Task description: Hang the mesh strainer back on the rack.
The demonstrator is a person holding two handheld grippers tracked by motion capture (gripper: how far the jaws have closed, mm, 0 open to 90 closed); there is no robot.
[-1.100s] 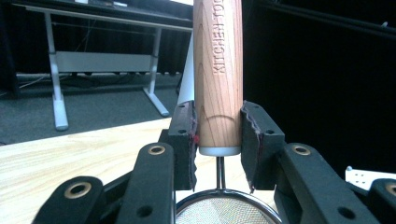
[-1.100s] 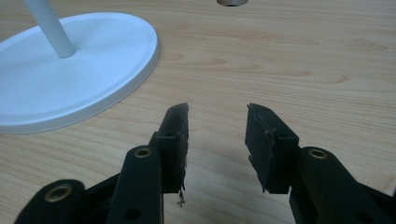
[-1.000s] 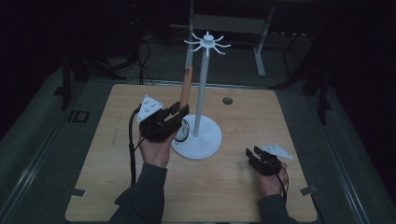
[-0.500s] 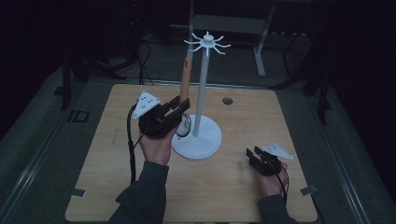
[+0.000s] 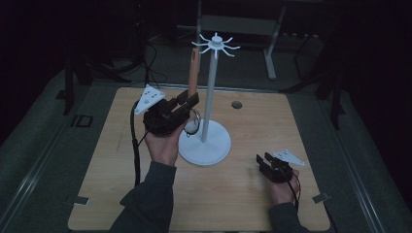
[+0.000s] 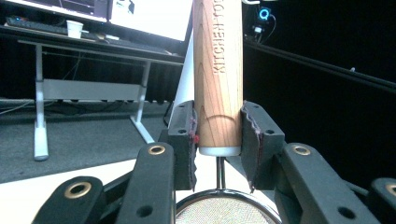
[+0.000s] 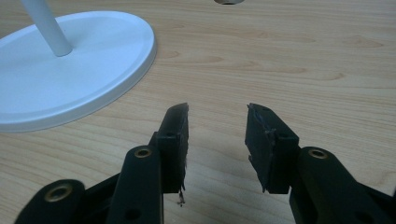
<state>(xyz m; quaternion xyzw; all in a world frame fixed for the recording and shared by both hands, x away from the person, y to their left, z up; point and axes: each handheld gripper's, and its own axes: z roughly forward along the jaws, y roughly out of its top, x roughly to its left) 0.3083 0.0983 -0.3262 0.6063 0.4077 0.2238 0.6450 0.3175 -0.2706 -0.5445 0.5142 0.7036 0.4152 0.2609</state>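
My left gripper (image 5: 188, 100) (image 6: 218, 127) is shut on the wooden handle (image 5: 193, 73) (image 6: 218, 70) of a small strainer, held upright above the table. The handle points up and carries printed lettering. The strainer's round mesh bowl (image 5: 193, 124) (image 6: 222, 213) hangs just below the jaws. Right beside it stands a white rack (image 5: 210, 97) with a round base (image 5: 214, 148) (image 7: 70, 60) and a crown of hooks (image 5: 215, 44) at the top, higher than the handle's end. My right gripper (image 5: 265, 163) (image 7: 217, 116) rests low on the table at the front right, open with nothing between its jaws.
The wooden table (image 5: 243, 204) has a small round hole (image 5: 236, 104) (image 7: 228, 1) behind the rack. Beyond the far edge stand a grey desk frame (image 6: 42, 116), cables and dark floor. Bare tabletop lies between the rack base and my right gripper.
My left gripper has risen a little with the strainer, staying close to the rack's pole. The right gripper has not moved.
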